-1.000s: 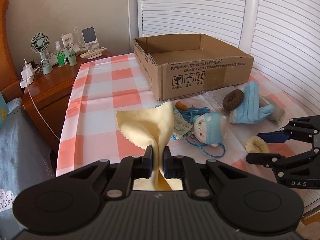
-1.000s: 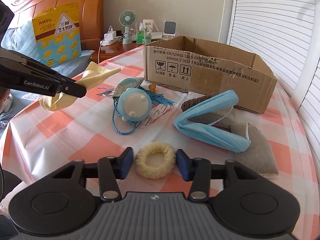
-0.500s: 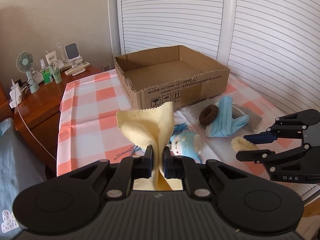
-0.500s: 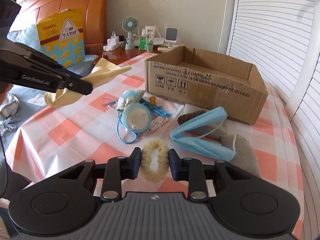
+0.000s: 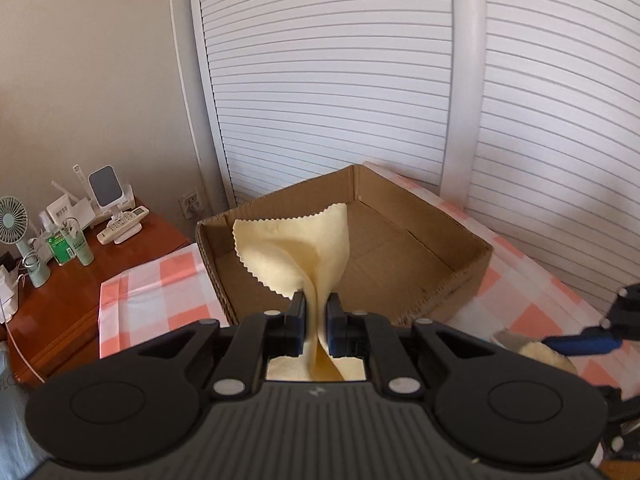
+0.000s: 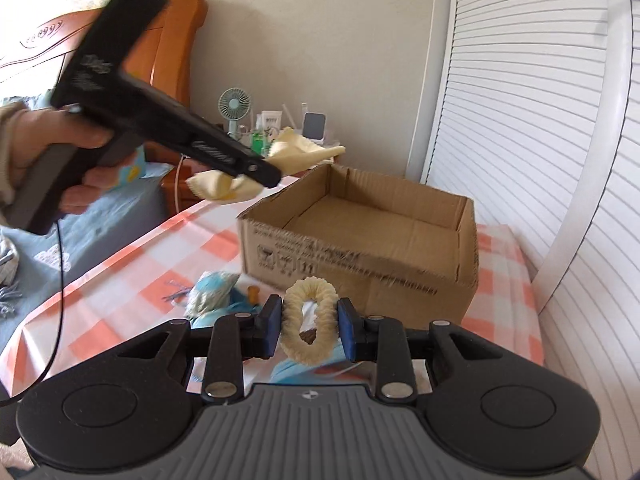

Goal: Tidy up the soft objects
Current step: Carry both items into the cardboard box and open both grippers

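Since the earlier frames both grippers have risen off the table; the left one has carried the cloth from above the checked tablecloth to above the box, and the right one has lifted the ring clear of the surface. The right jaws were closing within the last second and are now pressing the ring on both sides.

Left gripper: jaws are pinching narrowly on the cloth, which is fanning out ahead of the fingertips over the box's near-left corner. The cloth is pale yellow with a zigzag-cut edge.

Right gripper: the ring is standing upright between the blue pads, squeezed to an oval, in front of the box's near wall. It is cream and fuzzy.

The blue plush is lying on the tablecloth below.
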A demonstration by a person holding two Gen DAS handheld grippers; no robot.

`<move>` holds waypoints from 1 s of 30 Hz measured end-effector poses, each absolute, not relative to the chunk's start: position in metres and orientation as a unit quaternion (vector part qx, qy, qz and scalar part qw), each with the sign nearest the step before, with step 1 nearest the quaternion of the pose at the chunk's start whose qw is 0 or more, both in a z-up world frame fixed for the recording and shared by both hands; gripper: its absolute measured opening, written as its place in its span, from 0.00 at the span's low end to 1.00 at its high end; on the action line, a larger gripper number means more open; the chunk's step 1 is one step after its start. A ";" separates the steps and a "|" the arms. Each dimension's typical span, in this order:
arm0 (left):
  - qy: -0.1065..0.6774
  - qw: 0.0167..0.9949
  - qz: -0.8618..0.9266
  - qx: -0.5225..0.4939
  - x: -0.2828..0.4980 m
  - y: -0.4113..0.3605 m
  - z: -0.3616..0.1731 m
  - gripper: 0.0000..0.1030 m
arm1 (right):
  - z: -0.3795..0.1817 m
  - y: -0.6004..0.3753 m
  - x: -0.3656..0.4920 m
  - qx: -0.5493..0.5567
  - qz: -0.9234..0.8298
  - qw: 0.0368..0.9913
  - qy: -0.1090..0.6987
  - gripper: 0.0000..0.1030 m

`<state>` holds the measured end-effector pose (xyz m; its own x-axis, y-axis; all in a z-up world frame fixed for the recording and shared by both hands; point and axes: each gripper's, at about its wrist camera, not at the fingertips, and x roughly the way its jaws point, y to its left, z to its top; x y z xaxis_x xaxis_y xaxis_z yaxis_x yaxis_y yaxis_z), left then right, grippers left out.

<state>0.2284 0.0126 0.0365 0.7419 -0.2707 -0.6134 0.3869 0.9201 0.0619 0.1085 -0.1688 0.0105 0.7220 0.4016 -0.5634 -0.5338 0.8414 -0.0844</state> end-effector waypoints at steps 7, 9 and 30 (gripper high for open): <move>0.309 0.941 -0.121 0.068 0.296 0.014 0.015 0.91 | 0.012 -0.170 0.139 -0.121 0.228 0.927 0.272 0.33; 0.299 0.945 -0.106 0.077 0.295 0.015 0.014 0.91 | 0.011 -0.170 0.145 -0.119 0.226 0.927 0.276 0.33; 0.297 0.945 -0.121 0.066 0.126 0.046 0.013 0.99 | 0.030 -0.148 0.280 -0.140 0.195 0.929 0.281 0.33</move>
<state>0.1264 0.0462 0.0135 0.7944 -0.1889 -0.5772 0.2670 0.9623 0.0526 0.2801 -0.1475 0.0298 0.7658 0.2842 -0.5769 -0.4415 0.8846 -0.1504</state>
